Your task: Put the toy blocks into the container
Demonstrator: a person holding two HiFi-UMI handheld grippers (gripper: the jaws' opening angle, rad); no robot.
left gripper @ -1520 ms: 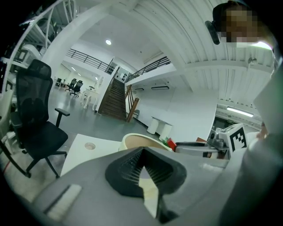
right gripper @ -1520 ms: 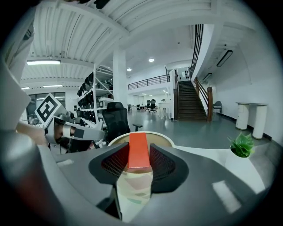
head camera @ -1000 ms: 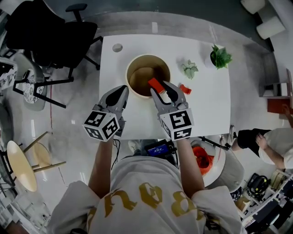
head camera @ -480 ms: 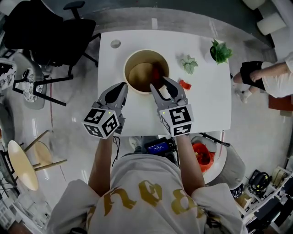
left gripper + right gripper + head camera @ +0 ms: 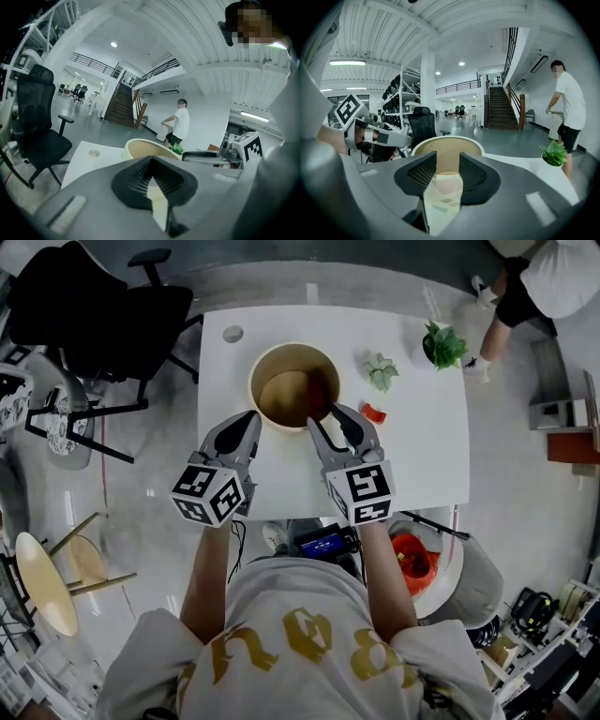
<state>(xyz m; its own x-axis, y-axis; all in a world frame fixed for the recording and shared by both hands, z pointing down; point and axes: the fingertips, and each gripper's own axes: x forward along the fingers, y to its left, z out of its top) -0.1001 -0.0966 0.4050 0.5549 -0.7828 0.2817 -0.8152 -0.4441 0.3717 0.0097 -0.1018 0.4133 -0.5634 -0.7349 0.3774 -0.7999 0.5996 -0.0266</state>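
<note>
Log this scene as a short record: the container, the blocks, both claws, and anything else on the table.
Container: beige round tub, open, on white table
Blocks: one reddish block inside the tub; one red block on the table, right of the right claw
Left claw: shut, empty, short of the tub
Right claw: open, empty, at the tub's near rim
Other: pale succulent, green potted plant
</note>
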